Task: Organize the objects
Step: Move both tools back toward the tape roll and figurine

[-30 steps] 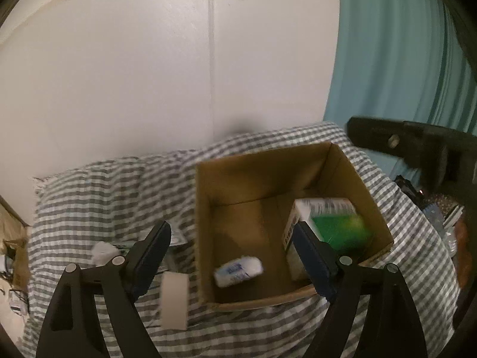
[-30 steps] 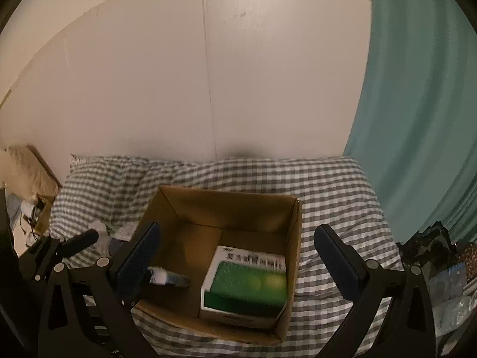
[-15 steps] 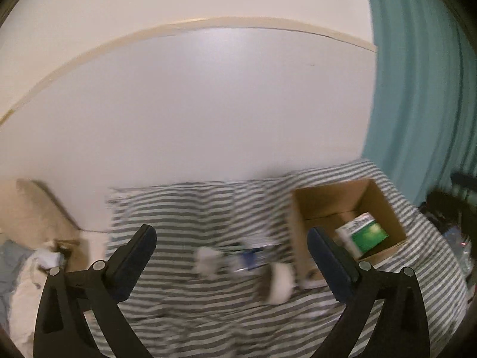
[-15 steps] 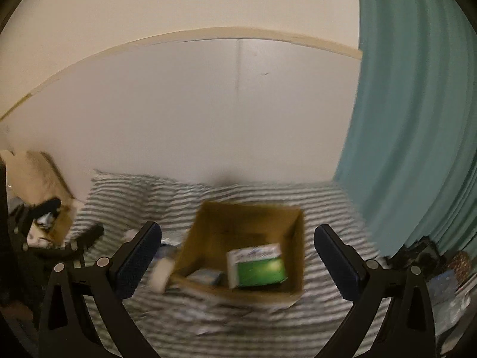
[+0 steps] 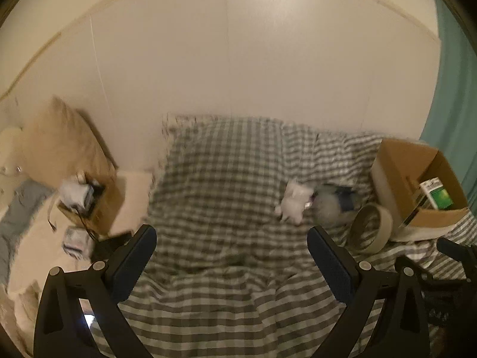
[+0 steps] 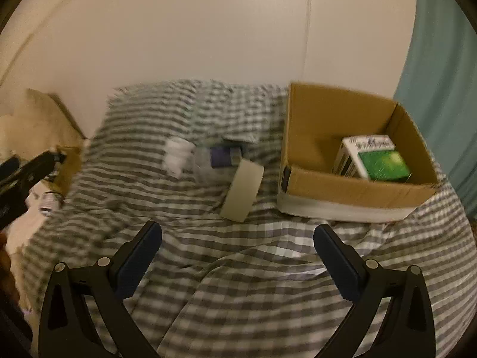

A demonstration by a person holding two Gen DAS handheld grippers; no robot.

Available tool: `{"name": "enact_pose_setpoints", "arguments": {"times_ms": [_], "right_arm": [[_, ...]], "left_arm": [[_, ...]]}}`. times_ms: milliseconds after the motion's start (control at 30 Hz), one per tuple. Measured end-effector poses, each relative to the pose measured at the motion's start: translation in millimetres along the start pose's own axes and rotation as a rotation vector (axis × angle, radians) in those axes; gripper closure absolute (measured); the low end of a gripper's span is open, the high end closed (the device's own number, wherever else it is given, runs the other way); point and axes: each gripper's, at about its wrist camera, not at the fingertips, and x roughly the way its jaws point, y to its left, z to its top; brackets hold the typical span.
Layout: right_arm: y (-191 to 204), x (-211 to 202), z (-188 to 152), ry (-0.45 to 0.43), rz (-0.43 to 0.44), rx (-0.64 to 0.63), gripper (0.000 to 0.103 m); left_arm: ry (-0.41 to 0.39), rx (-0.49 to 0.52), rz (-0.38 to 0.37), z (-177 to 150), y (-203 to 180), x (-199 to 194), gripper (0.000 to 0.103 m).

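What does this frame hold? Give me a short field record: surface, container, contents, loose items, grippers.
surface: checked bedcover
container: open cardboard box, right side of the bed
contents: green and white carton
loose items: tape roll beside the box; white bundle; clear bottle, blurred
left gripper: open, empty
right gripper: open, empty

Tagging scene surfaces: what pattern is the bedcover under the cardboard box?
Grey-and-white check; the bedcover shows it best in the right wrist view, beneath the cardboard box.

Both wrist views look down across the checked bed (image 5: 226, 185), sharing the cardboard box (image 6: 351, 188).
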Motion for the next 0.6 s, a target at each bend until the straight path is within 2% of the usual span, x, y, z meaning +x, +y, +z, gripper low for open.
{"name": "enact_pose_setpoints", "arguments": {"times_ms": [133, 333, 533, 600], "right_arm": [[-4, 38, 2, 0.044, -0.029, 0.052, 0.003], [-4, 70, 8, 0.076, -0.037, 0.113, 0.01], [0, 101, 12, 0.127, -0.003, 0.134, 0.029], [1, 108, 14, 0.138, 0.0, 0.13, 0.044]], "left_arm": [[0.046, 0.003, -0.009, -12, -2, 28, 0.0], [0.099, 0.027, 0.001, -22, -9, 61, 0.0], [0.144, 0.002, -0.008, -23, -5, 79, 0.0], [0.151, 0.003, -0.008, -24, -7, 82, 0.0]]}}
